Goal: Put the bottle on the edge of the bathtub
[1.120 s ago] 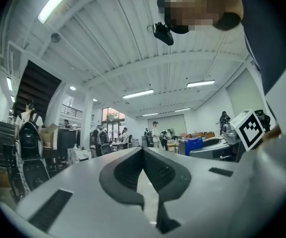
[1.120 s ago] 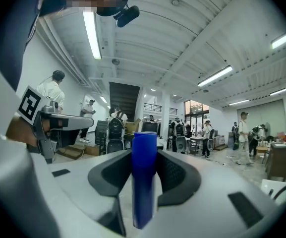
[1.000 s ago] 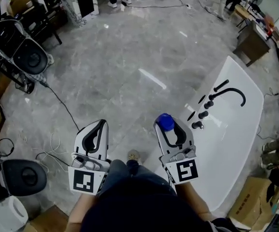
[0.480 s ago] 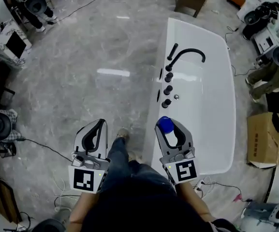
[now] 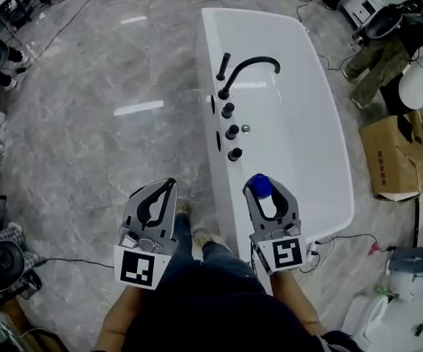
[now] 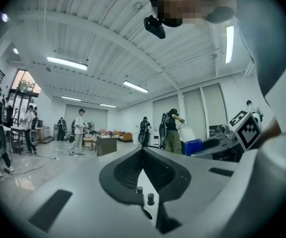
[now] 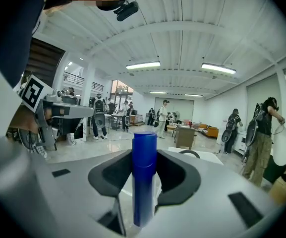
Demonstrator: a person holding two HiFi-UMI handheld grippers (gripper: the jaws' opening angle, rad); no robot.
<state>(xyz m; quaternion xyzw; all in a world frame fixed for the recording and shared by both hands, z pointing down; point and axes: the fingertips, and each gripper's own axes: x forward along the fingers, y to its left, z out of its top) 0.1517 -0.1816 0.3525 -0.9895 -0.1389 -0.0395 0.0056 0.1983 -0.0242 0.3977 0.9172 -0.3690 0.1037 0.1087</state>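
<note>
The bottle (image 5: 260, 187) has a blue cap and stands upright between the jaws of my right gripper (image 5: 264, 191), which is shut on it. In the right gripper view the blue bottle (image 7: 144, 192) fills the gap between the pads of the right gripper (image 7: 144, 155). It hangs over the near end of the white bathtub (image 5: 306, 138), just inside its left rim. My left gripper (image 5: 168, 186) is over the floor left of the tub, jaws shut and empty; its tips meet in the left gripper view (image 6: 143, 151).
A black curved faucet (image 5: 249, 66) and black knobs (image 5: 232, 132) sit along the tub's left rim. A cardboard box (image 5: 394, 156) and a standing person (image 5: 376, 57) are to the tub's right. Cables lie on the grey floor. My feet (image 5: 204, 235) are beside the tub.
The head view has swung round, so the bathtub now lies straight ahead and closer. Both grippers keep their pose, and the bottle stays in the right one.
</note>
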